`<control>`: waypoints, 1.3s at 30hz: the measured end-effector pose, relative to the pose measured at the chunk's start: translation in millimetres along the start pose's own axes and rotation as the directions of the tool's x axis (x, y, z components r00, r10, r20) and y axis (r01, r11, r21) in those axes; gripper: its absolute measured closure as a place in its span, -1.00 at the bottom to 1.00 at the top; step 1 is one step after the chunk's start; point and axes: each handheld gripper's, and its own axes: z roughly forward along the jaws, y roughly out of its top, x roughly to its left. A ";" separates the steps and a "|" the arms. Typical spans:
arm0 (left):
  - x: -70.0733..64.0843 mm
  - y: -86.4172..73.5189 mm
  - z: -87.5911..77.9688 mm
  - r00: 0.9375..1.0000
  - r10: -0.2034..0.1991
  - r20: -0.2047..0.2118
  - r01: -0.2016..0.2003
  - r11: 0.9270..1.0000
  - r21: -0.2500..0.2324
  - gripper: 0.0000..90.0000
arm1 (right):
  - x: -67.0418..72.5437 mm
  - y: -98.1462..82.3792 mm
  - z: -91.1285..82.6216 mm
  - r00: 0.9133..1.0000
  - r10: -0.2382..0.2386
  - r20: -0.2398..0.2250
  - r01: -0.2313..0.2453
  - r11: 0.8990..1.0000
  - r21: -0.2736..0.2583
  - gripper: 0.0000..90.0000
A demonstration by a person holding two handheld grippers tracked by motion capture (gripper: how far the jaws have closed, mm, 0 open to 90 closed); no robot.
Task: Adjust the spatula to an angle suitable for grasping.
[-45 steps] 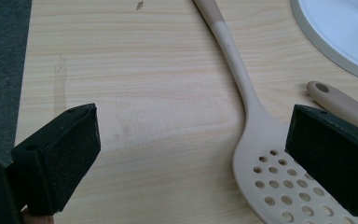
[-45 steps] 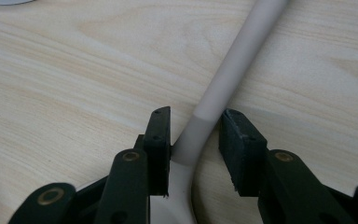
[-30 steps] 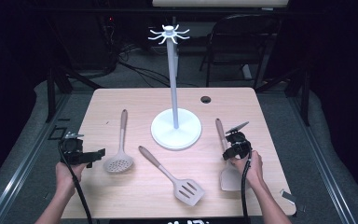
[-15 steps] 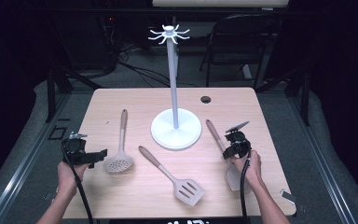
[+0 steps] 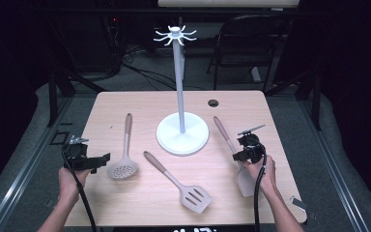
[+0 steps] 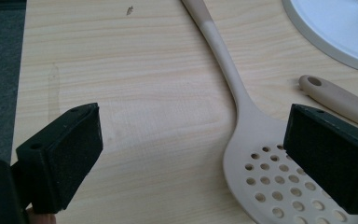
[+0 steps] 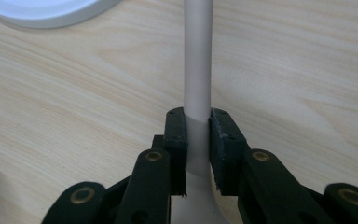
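I had my right gripper point(image 5: 238, 154) pinching the neck of a beige spatula point(image 5: 245, 180), its fingers point(image 7: 176, 140) pressed on either side of the handle, which ran up toward the white hook stand point(image 5: 182, 133) at the counter's point(image 5: 140, 104) middle. My left gripper point(image 5: 101, 159) hovered at the left edge with its fingers point(image 6: 63, 156) spread wide and holding nothing, just beside the bowl of the slotted skimmer point(image 5: 123, 166). A slotted turner point(image 5: 178, 182) lay apart, near the front
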 end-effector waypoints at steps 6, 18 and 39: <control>-3.0 0.4 -0.6 1.000 0.004 0.017 -0.003 1.000 -0.005 -0.90 | 6.5 -3.7 -11.9 0.999 -0.043 -0.019 0.042 0.998 -0.052 0.74; -19.2 4.6 -6.0 0.997 0.043 0.066 -0.042 0.999 -0.016 -0.91 | 12.6 -14.9 -29.0 0.994 -0.108 -0.022 0.105 0.987 -0.123 0.74; -64.5 17.2 -6.7 0.975 0.128 0.184 -0.120 0.991 -0.055 -0.93 | 42.7 -25.2 -44.9 0.964 -0.261 -0.044 0.248 0.950 -0.188 0.74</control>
